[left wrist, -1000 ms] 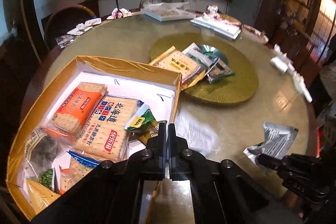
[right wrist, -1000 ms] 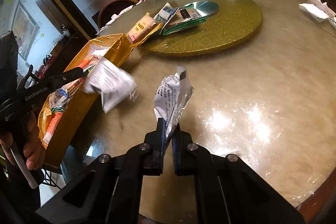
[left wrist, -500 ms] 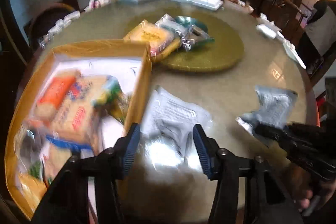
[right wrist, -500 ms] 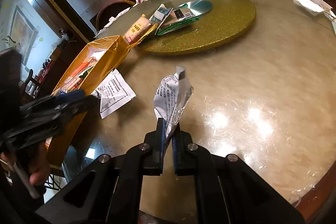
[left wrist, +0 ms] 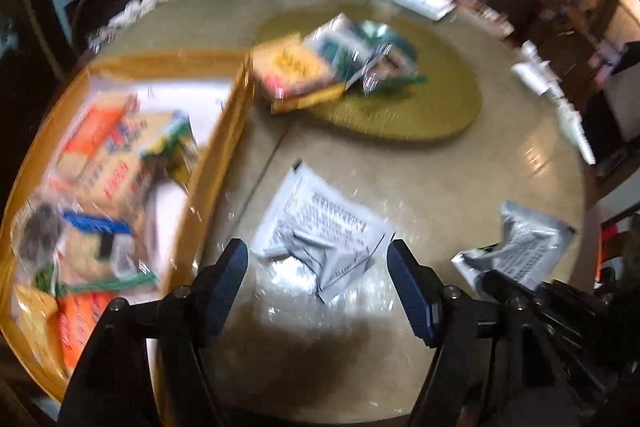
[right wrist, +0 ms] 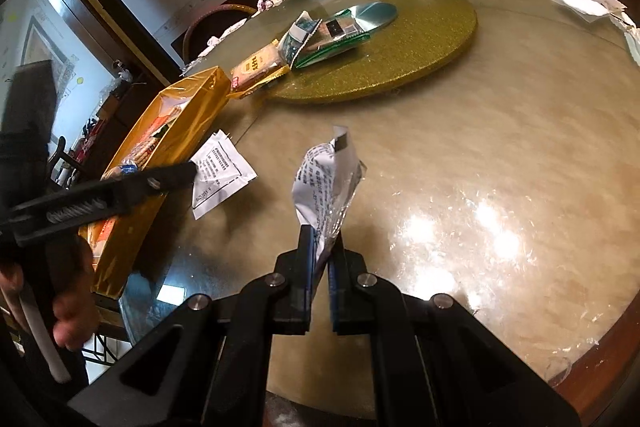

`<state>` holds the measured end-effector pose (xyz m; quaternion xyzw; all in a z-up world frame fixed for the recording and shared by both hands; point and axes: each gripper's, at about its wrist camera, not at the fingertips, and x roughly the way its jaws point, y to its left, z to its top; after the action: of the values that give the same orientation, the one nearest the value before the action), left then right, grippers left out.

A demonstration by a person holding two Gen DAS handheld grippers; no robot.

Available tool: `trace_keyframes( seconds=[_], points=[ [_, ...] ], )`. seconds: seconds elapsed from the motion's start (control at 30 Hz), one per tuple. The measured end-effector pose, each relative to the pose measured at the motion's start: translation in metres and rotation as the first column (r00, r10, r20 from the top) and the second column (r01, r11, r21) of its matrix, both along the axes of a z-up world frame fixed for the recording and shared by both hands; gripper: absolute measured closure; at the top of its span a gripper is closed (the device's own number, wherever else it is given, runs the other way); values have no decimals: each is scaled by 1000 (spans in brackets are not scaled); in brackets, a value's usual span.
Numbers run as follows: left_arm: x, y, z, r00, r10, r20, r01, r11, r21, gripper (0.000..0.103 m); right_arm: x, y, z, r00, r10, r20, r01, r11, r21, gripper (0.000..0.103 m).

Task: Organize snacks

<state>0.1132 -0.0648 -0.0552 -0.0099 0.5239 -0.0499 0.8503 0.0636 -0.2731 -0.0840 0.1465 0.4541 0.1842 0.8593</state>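
Tabletop packet (left wrist: 320, 231) between left tool (left wrist: 318, 263) tips.

The white packet (right wrist: 221, 169) lying left of the right gripper (right wrist: 320, 263) has rows of tiny black print, too small to read. The yellow cracker pack (right wrist: 256, 65) farther off bears unreadable marks.

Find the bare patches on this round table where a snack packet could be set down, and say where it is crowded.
Bare: the glossy stretch of table between the gold turntable and the near rim, right of the white packet held in the right claw. Crowded: the gold box full of cracker packs, the flat white packet beside it, and the packets piled on the turntable's left part.
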Motion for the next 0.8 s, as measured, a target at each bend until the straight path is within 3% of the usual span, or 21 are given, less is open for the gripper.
trace_keyframes(
  seconds=[0.03, 0.1, 0.17, 0.27, 0.33, 0.37, 0.4, 0.5, 0.6, 0.8],
  points=[
    [7, -1, -7, 999, 26, -33, -25, 999, 22, 32, 0, 1, 0, 1000, 0, -3, 0, 1000, 1, 96],
    [21, 4, -15, 994, 69, -80, -70, 997, -9, 35, -3, 2, 2, 1000, 9, 5, -9, 1000, 1, 96],
    [29, 2, -15, 995, 81, -64, -84, 995, -56, 35, -5, 3, 4, 1000, 13, 12, -13, 1000, -7, 96],
    [36, -6, -17, 997, 75, -12, -76, 997, -30, 38, -5, -1, 2, 1000, 5, 5, -5, 1000, -8, 96],
    [34, -9, -18, 996, 75, 47, -76, 997, 20, 65, -5, -2, 0, 1000, 0, -5, 0, 1000, -11, 96],
    [32, -12, -18, 995, 58, 75, -63, 997, 54, 95, -5, -3, -1, 1000, 3, -5, -3, 1000, -9, 96],
    [30, -12, -19, 996, 38, 78, -42, 998, 44, 103, -6, -3, -1, 1000, 7, -3, -7, 1000, -9, 96],
    [21, -7, -17, 997, 22, 69, -22, 1000, 3, 103, -7, -4, -1, 1000, 5, 0, -5, 1000, -6, 96],
    [8, 8, -15, 998, 25, 56, -17, 992, -128, 103, -7, -3, 1, 1000, 8, 10, -8, 1000, -2, 96],
    [-32, 34, 4, 997, 18, 82, 1, 973, -233, 103, -14, 1, 8, 999, 17, 37, -18, 1000, 16, 96]
  ],
)
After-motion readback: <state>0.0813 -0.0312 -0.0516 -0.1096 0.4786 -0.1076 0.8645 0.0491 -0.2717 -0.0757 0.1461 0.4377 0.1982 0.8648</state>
